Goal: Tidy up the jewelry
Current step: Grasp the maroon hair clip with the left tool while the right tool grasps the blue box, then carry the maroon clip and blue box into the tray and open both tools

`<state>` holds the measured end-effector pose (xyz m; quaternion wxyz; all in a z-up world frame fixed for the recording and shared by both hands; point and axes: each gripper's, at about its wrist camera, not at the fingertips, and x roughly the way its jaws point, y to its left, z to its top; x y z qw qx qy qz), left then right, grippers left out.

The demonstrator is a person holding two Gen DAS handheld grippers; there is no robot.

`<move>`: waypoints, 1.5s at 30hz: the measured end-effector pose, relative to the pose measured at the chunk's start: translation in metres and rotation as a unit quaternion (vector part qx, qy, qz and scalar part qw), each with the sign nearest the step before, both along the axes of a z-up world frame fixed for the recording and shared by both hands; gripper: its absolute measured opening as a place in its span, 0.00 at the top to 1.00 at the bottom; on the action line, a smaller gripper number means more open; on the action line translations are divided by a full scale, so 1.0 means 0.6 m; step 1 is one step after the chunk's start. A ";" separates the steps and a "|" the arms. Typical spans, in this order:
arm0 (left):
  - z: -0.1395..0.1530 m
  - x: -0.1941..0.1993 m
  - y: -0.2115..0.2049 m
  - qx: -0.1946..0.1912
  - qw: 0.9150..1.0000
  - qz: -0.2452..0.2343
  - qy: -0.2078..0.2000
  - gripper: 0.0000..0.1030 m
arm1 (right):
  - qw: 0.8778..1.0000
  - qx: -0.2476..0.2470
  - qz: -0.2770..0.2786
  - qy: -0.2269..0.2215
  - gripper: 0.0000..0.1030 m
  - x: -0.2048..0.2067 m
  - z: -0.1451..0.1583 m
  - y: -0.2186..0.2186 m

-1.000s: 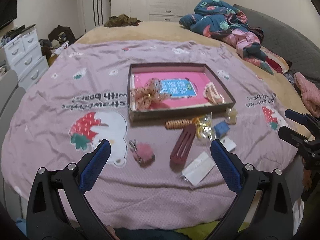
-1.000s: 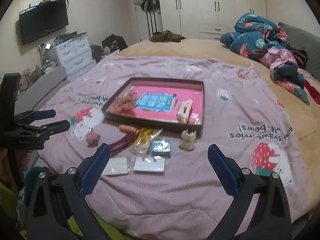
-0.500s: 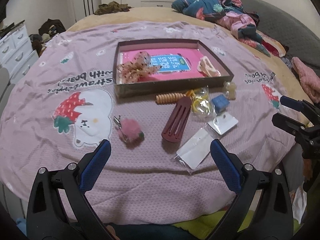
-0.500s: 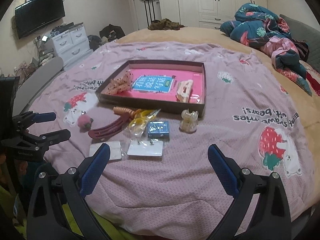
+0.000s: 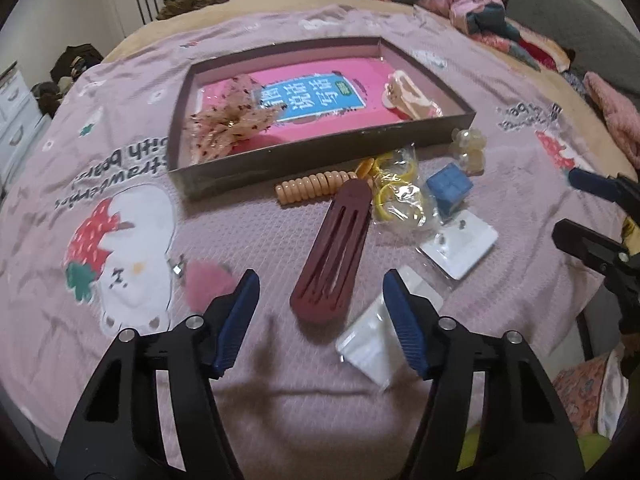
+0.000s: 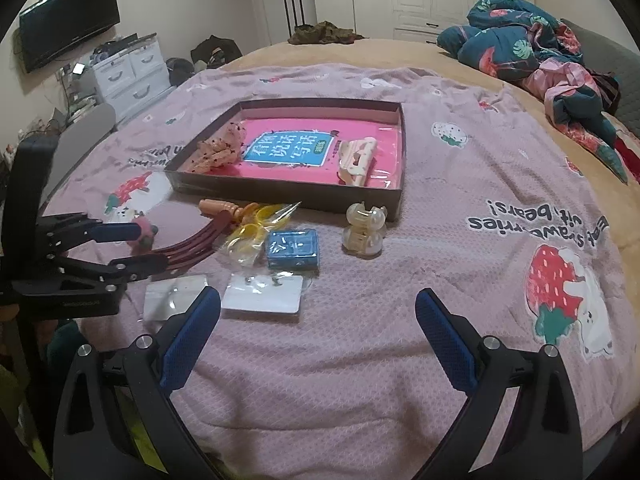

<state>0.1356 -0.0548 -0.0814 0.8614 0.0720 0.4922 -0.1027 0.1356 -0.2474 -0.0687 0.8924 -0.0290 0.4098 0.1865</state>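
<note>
A shallow brown box [image 5: 320, 150] with a pink floor lies on the pink bedspread; it also shows in the right wrist view [image 6: 401, 152]. Inside it lie a dotted bow [image 5: 228, 122] and a cream claw clip [image 5: 408, 96]. In front lie a maroon hair clip [image 5: 334, 252], an orange coil tie [image 5: 312, 186], a bag of yellow ties [image 5: 398, 194], a blue box [image 5: 448, 188], a clear claw clip [image 6: 364, 230], white cards [image 6: 262, 298] and a pink pompom [image 5: 208, 282]. My left gripper [image 5: 320, 320] is open, just short of the maroon clip. My right gripper [image 6: 318, 344] is open and empty.
A crumpled teal and pink quilt [image 6: 536, 52] lies at the bed's far right. White drawers [image 6: 128, 72] and a wall TV [image 6: 68, 20] stand to the left. The right gripper shows at the right edge of the left wrist view [image 5: 596, 216].
Both grippers have moved forward and down toward the items. The left gripper has closed in on the maroon hair clip and its jaws have narrowed.
</note>
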 end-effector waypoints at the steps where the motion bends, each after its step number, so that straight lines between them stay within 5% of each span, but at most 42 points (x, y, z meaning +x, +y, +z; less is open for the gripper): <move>1: -0.006 0.007 -0.003 0.004 1.000 -0.004 0.005 0.51 | 1.000 0.002 0.004 0.002 0.06 0.006 -0.003 0.001; 22: -0.058 0.061 -0.013 -0.002 0.999 -0.015 0.032 0.66 | 0.997 -0.008 0.037 0.060 0.34 0.110 -0.072 0.057; 27: -0.057 0.062 0.002 -0.019 0.999 -0.011 0.033 0.75 | 0.996 -0.008 0.042 0.072 0.39 0.122 -0.087 0.070; 36: -0.045 0.056 0.024 -0.050 0.998 0.002 0.027 0.75 | 0.996 -0.010 0.046 0.081 0.56 0.139 -0.100 0.087; 45: -0.021 0.049 0.037 -0.065 0.998 0.011 0.013 0.75 | 0.997 -0.011 0.043 0.066 0.58 0.132 -0.090 0.082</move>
